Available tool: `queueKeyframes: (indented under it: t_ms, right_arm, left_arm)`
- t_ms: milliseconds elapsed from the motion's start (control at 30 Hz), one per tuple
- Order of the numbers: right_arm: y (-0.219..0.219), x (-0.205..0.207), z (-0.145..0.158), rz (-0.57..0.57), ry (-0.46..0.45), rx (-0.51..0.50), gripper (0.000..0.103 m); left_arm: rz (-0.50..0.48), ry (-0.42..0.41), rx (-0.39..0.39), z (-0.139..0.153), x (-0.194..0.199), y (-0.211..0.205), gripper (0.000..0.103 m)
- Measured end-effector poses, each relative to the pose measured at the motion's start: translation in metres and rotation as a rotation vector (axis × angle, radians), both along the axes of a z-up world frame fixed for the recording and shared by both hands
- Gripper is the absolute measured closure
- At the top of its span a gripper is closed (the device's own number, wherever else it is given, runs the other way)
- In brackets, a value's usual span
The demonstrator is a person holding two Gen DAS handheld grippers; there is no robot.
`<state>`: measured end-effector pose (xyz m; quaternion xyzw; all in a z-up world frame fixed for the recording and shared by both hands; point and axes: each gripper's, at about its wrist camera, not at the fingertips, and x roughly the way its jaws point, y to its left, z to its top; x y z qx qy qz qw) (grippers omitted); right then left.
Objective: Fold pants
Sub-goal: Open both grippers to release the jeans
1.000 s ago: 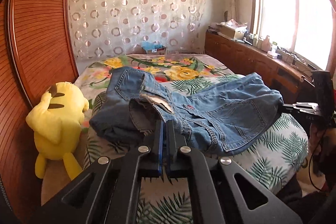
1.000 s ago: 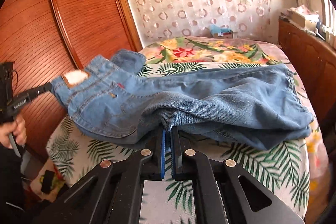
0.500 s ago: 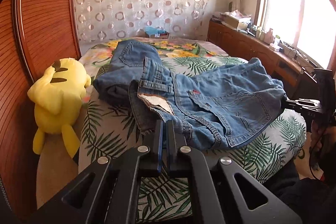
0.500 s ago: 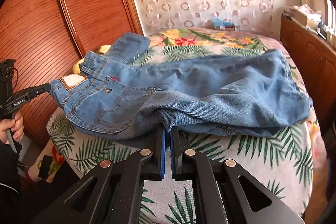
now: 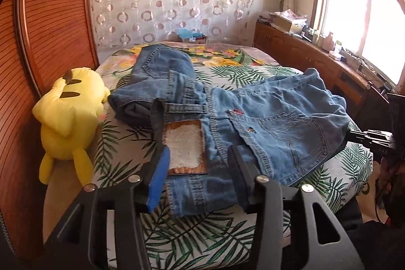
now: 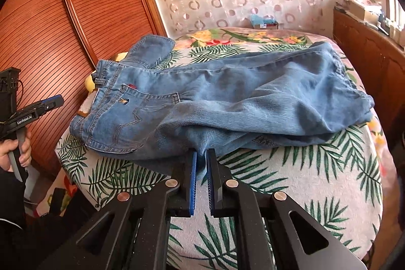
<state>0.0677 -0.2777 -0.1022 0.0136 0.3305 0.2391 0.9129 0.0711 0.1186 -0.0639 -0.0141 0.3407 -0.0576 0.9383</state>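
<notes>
Now, pants [image 5: 265, 128]: lying rumpled across the bed [image 5: 202, 232].
Left hand-held gripper [image 5: 197, 168]: gaping apart over the waistband patch [image 5: 183, 146].
Right hand-held gripper [image 6: 201, 168]: pinching denim.

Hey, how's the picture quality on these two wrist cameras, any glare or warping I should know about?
Left wrist view: the window is blown out white, washing out the ledge below it; the wardrobe edge bows with fisheye. Right wrist view: even light, the jeans are sharp, dark vignette in the corners, wardrobe lines curved.
</notes>
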Motion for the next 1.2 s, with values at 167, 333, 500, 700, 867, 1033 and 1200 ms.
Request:
queueKeyframes:
  t_ms: [167,333,500,700,867,1033,1200]
  right_arm:
    - [-0.011,-0.008,0.002,-0.036,-0.032,-0.019,0.095]
    - [-0.029,-0.006,0.001,-0.084,-0.038,-0.030,0.095]
    - [-0.043,-0.001,-0.001,-0.127,-0.026,-0.022,0.078]
    - [-0.053,0.005,0.003,-0.178,-0.024,-0.025,0.063]
    - [-0.064,0.006,0.005,-0.213,-0.029,-0.040,0.058]
    - [-0.078,0.011,0.003,-0.250,-0.028,-0.058,0.054]
    - [-0.100,0.023,0.007,-0.300,-0.033,-0.072,0.053]
  left_arm:
    - [-0.038,-0.011,-0.011,-0.001,0.013,-0.017,0.019]
    - [-0.068,-0.015,-0.012,-0.004,0.029,-0.038,0.019]
    - [-0.110,-0.005,-0.008,-0.010,0.040,-0.059,0.019]
    - [-0.151,0.012,0.012,-0.020,0.049,-0.083,0.019]
    - [-0.174,0.027,0.014,-0.027,0.053,-0.096,0.019]
    - [-0.191,0.047,0.027,-0.035,0.056,-0.107,0.019]
    - [-0.198,0.070,0.029,-0.042,0.058,-0.110,0.019]
